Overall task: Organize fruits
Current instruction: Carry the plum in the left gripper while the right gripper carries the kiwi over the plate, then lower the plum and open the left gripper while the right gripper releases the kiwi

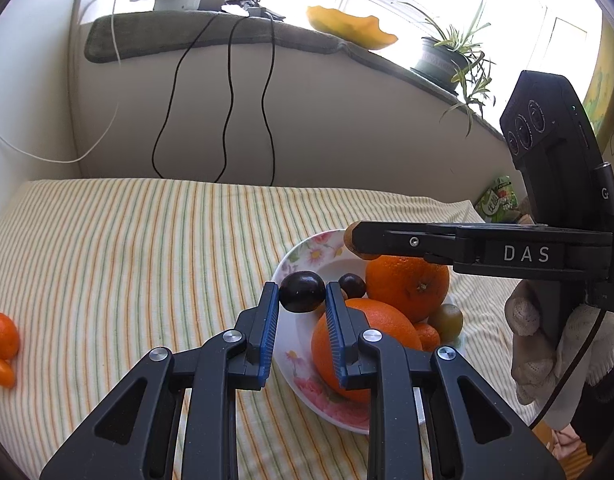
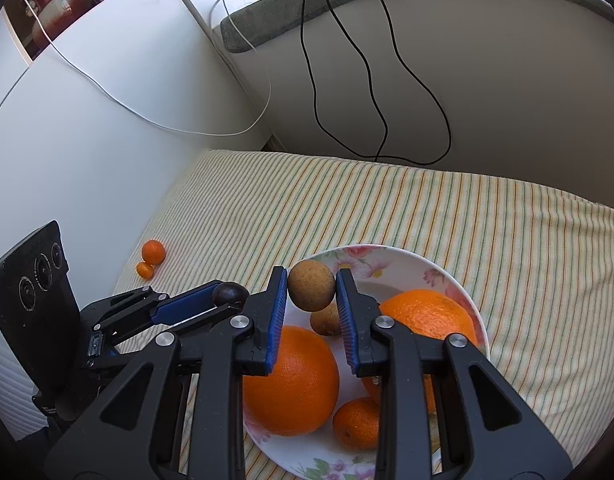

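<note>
Fruits split three ways: most sit on the white floral-rimmed ceramic plate (image 2: 459,280), two are up in the tools, two lie loose on the striped yellow-green cloth (image 1: 127,248) covering the bed or table (cannot tell which).

Left tool (image 1: 303,300) clamped on a small dark purple round grape-like fruit (image 1: 302,291), pinched across its middle between the blue ribbed pads (image 1: 271,320), held over the plate's near-left rim. Right tool (image 2: 311,294) clamped on a small tan rough-skinned round fruit (image 2: 311,286), likely a longan, also across its widest part, above the plate.

On plate: two large glossy oranges (image 2: 291,380), a small mandarin (image 2: 357,424), a second tan fruit (image 2: 326,322), another dark fruit (image 1: 351,284), a greenish grape (image 1: 451,317). Off plate, far left on the cloth: two small oval orange kumquats (image 1: 3,336), touching each other.

Handling judgement: dark fruit is light, smooth, thin-skinned, so it could slip or burst if squeezed harder; grip at the equator, light pressure. Tan fruit is light with a brittle dry shell, grippy surface, could crack. Oranges are heavy, firm, wide, probably needing jaws far apart. Kumquats are small, roll easily, best pinched across the short axis. Plate is rigid and breakable; release low.
</note>
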`<state>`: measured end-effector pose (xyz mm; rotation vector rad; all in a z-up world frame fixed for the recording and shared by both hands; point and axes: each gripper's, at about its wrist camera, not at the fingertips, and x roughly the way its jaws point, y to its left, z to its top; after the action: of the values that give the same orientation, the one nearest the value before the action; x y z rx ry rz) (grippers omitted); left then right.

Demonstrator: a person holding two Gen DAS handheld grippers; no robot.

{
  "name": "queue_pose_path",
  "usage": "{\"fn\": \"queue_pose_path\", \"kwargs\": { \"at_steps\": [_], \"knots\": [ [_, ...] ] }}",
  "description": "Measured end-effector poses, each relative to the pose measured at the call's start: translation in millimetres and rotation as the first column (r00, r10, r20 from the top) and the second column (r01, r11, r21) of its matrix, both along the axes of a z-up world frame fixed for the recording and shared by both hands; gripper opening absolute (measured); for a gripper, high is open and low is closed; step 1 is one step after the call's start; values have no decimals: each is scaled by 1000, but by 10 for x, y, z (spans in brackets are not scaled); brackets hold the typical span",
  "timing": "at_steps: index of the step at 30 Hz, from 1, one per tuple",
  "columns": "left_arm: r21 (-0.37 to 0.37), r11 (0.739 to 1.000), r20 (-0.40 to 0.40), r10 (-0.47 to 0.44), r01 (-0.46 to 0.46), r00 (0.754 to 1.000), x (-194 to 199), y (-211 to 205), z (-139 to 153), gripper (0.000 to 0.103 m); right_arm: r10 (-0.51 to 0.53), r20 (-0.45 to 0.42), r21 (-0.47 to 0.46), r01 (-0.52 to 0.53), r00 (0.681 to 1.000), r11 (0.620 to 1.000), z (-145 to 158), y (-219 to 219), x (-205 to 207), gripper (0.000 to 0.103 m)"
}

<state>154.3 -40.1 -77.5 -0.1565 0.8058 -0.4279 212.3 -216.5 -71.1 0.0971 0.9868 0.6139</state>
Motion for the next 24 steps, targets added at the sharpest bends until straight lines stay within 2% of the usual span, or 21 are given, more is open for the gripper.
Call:
{"fn": "queue_pose_path", "kwargs": {
  "at_steps": [24],
  "knots": [
    [6, 1000, -5, -30, 30, 1000, 52, -91, -42, 22, -13, 1, -19, 13, 1000, 1000, -37, -37, 6, 26]
  ]
}}
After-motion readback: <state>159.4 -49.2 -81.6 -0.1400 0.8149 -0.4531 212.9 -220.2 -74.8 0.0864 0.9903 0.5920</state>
